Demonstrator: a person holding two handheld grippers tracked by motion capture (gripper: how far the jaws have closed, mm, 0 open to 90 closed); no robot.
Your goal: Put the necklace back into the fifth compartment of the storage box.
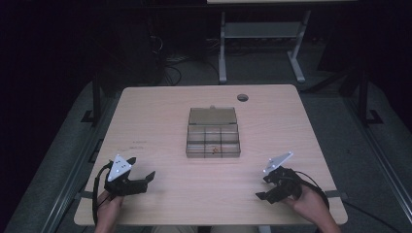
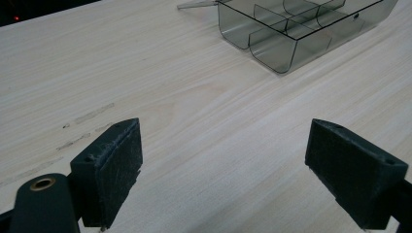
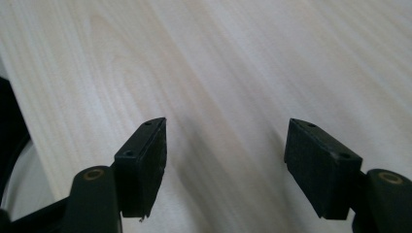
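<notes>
left gripper (image 1: 145,178) released, low on table (image 1: 170,204) | right gripper (image 1: 262,193) released | organizer box (image 1: 213,141) between, untouched

Smoky grey clear box (image 1: 213,138) on pale wood-grain table (image 1: 160,116); black tools.

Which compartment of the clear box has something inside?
The front middle compartment of the organizer box: a small orange item lies there; the others look empty.

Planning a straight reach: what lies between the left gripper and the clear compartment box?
Bare wood tabletop separates the left gripper from the clear compartment box, as the left gripper view shows.
</notes>
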